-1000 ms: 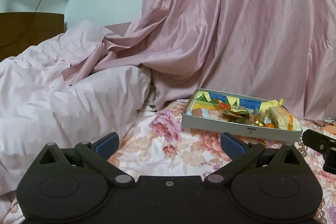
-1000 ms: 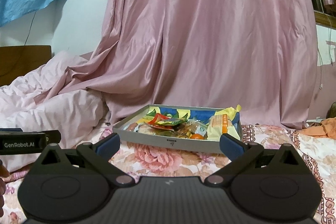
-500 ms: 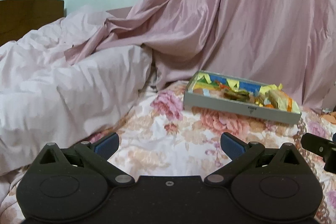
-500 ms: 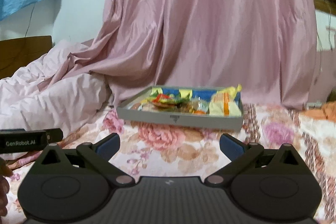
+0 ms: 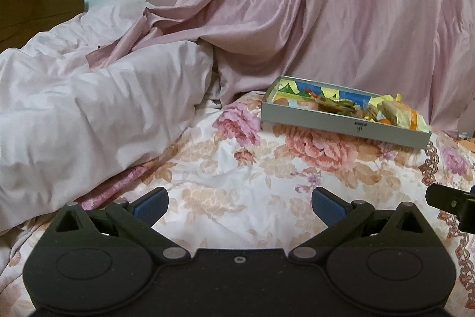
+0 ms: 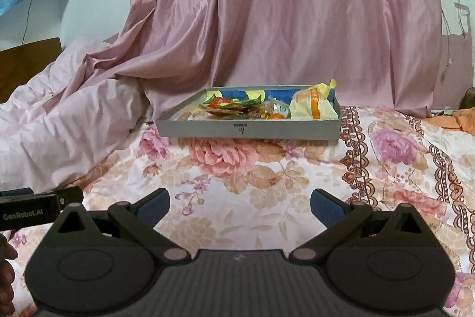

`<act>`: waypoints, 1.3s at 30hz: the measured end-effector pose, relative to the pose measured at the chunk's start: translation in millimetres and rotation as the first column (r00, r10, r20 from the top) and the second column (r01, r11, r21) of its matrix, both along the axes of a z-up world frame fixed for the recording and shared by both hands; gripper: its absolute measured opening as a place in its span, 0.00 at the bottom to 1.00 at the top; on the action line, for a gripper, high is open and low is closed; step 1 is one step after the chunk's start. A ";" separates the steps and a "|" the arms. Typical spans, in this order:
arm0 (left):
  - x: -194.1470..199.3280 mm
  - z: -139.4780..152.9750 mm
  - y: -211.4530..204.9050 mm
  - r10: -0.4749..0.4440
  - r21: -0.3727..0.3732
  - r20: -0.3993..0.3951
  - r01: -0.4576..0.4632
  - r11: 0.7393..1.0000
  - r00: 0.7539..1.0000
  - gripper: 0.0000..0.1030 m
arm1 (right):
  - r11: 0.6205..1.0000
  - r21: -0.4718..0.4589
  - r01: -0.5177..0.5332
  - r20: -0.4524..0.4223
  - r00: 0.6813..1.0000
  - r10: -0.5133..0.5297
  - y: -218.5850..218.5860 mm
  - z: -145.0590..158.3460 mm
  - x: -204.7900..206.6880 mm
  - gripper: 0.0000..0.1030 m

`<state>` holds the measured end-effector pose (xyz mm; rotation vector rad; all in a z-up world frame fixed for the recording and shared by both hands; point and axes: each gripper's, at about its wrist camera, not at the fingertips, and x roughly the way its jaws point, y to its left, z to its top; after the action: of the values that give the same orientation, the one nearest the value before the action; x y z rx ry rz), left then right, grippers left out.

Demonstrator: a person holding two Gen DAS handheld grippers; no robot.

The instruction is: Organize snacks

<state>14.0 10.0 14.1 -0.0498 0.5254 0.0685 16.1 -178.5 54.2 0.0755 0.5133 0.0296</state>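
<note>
Since a second ago both views have drawn back and tipped down: the grey tray [image 6: 248, 129] looks farther off and more of the floral bedsheet [image 6: 267, 186] shows before it. The left gripper [image 5: 239, 205] and right gripper [image 6: 240, 205] both stand wide apart with nothing between the pads, low over the bed. The tray sits at 12 o'clock in the right view, at 1 o'clock in the left. The snacks [image 6: 237, 107] lie heaped inside it, a yellow-and-orange packet [image 6: 311, 106] at its right end. No snack shows loose on the sheet. That fits either a finished gathering or a pile waiting to be sorted, so the step in hand cannot be settled.
</note>
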 end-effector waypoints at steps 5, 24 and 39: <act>2.8 -8.9 -0.8 -0.005 0.017 -0.013 0.006 1.000 1.000 0.99 | 1.000 -0.014 0.000 -0.013 1.000 -0.001 1.0 -7.8 0.7 1.00; 5.3 -19.7 -1.9 -0.027 0.019 -0.019 0.028 0.999 0.999 0.99 | 0.999 -0.040 0.002 -0.012 1.000 -0.003 3.3 -23.1 4.6 1.00; 4.9 -19.4 -2.8 -0.025 0.019 -0.019 0.026 0.999 1.000 0.99 | 0.999 -0.039 0.000 -0.017 1.000 -0.001 3.4 -23.5 4.2 1.00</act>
<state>19.0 7.3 -5.3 -0.0240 0.5436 0.0490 20.3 -175.2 30.7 0.0373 0.5303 0.0186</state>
